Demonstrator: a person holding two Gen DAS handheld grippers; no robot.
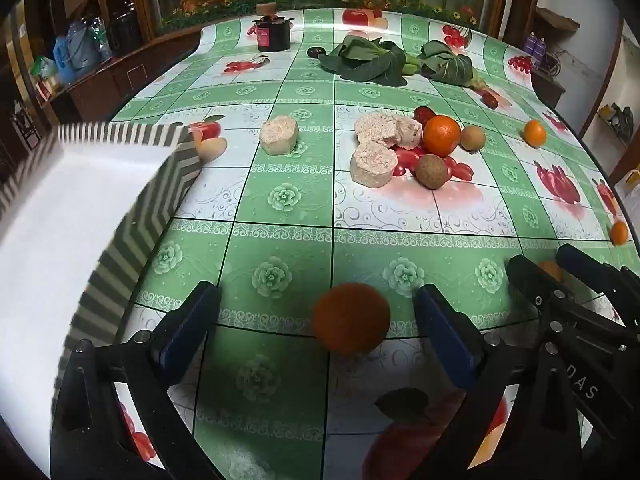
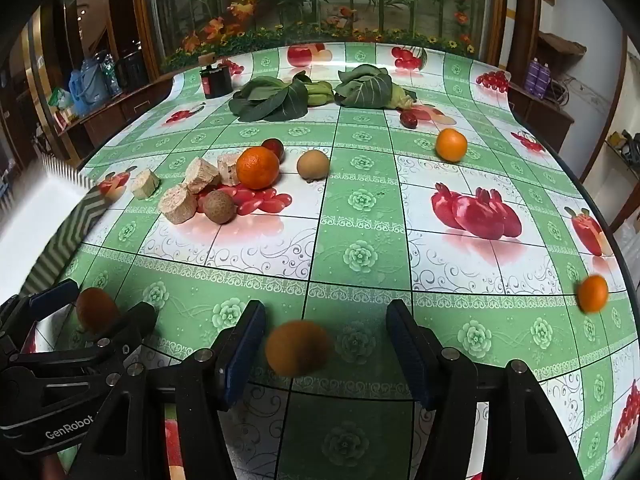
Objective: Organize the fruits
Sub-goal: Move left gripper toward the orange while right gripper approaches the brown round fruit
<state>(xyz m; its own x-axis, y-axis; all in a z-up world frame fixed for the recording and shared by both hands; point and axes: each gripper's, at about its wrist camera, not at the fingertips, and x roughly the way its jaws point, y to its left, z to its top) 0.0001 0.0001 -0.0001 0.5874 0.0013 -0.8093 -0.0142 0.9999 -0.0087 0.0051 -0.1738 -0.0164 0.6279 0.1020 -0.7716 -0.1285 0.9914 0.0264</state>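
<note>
Both claws spread: left claw (image 1: 316, 320) round an orange (image 1: 351, 319), right claw (image 2: 326, 344) round a brownish fruit (image 2: 297, 347), near tabletop (image 2: 360, 240) front edge. Risk: fruit rolls off if nudged w/ one finger first.

far wall: painted panel of bamboo and orange flowers (image 2: 320, 0) | left: dark wood cabinet (image 2: 120, 116), blue bags (image 2: 86, 84) on top | right: white wall (image 2: 592, 20), wooden shelves (image 2: 560, 48)

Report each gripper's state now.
Left gripper: open, orange fruit between its fingers, ungripped.
Right gripper: open, brownish fruit between its fingers, ungripped.
</note>
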